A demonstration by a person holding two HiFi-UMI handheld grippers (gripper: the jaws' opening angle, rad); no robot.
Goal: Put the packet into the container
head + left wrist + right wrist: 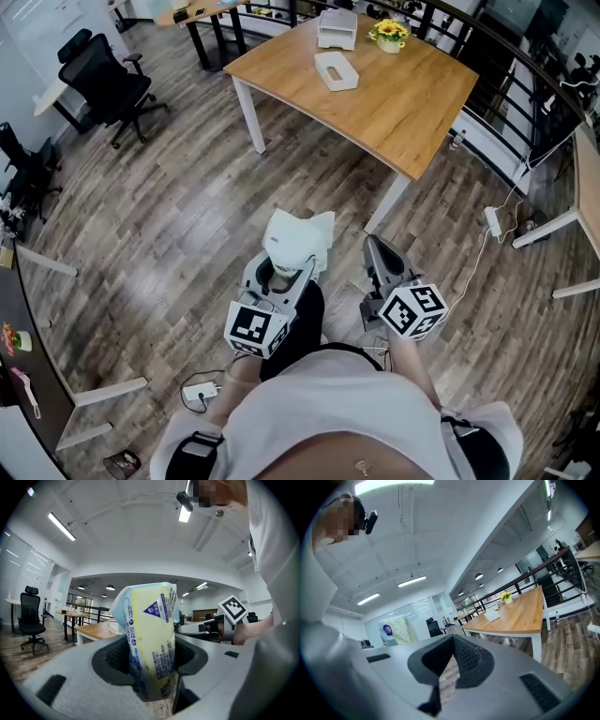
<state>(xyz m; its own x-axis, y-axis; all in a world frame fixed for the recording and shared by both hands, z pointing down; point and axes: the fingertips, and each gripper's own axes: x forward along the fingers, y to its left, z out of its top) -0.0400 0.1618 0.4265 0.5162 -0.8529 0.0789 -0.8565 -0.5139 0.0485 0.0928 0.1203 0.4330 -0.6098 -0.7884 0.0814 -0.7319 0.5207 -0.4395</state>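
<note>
A pale yellow and blue printed packet (298,241) stands upright between the jaws of my left gripper (286,267), which is shut on it; in the left gripper view the packet (152,639) fills the middle. My right gripper (380,253) is beside it on the right, level, its jaws (452,644) together with nothing between them. It sees the packet (396,629) off to its left. A white open container (337,70) lies on the wooden table (412,112) ahead, well beyond both grippers; the right gripper view shows it small (492,615).
Wood-plank floor lies between me and the table. On the table stand a white tray stack (337,28) and a pot of yellow flowers (389,35). A black office chair (103,80) is at the left, a railing (525,84) and cables with a power strip (494,221) at the right.
</note>
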